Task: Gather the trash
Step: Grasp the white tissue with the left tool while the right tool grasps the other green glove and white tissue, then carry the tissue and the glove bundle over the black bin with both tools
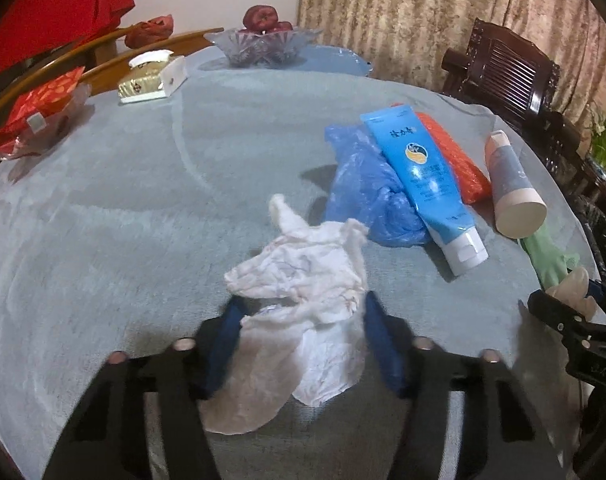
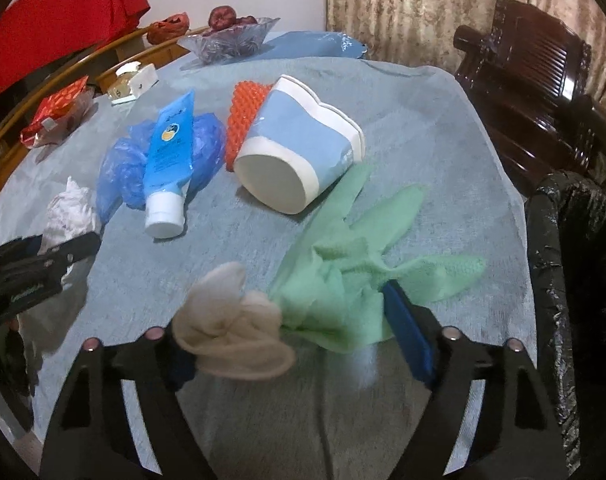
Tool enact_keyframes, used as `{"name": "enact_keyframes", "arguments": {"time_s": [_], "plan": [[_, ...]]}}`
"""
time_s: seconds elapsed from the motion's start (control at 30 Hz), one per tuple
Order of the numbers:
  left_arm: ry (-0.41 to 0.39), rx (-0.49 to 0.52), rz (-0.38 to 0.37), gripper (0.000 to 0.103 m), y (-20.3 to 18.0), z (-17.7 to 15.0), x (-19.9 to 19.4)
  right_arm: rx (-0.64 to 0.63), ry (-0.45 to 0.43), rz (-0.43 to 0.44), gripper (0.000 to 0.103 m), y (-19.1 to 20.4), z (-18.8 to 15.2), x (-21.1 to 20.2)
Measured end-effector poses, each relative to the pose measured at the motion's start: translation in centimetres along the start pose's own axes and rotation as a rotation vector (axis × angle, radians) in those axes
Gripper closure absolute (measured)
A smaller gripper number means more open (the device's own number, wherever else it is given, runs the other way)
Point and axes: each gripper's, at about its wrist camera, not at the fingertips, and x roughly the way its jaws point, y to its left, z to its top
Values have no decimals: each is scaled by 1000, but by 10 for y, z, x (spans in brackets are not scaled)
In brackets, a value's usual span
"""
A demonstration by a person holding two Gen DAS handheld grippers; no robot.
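Note:
A crumpled white tissue [image 1: 303, 292] lies on the blue-grey tablecloth [image 1: 123, 208], between the blue pads of my left gripper [image 1: 305, 320]. The pads stand at its edges and it is not squeezed. In the right wrist view a green rubber glove [image 2: 363, 248] and an off-white wad [image 2: 231, 332] lie between the fingers of my right gripper [image 2: 287, 320], which stands wide; the wad hides the left pad. Further back lie a blue tube [image 1: 419, 176], a blue plastic bag [image 1: 363, 196], an orange spiky piece [image 1: 459, 160] and a white-and-blue container [image 1: 511, 184] on its side.
A bin lined with a black bag [image 2: 575, 260] stands off the table's right edge, beside a dark wooden chair [image 2: 535, 92]. At the far side are a glass fruit bowl [image 1: 263, 44], a tissue box [image 1: 151, 76] and a red packet [image 1: 43, 108].

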Motion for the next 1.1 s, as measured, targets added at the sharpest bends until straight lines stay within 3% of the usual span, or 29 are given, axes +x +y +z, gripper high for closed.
{"name": "enact_keyframes", "arguments": {"time_s": [0.1,0.3,1.1], "plan": [[1,-6,-16,72,-3,0,-2,-43,-6,-5,47,5,-2,-6],[-8,-8,-48,84,-11,-1,-13,-56,-6,25,70,3,-2,-16],[-135,40,-135,85,-77,2,-108,-8,-190,95,74,-21,1,-131]]}}
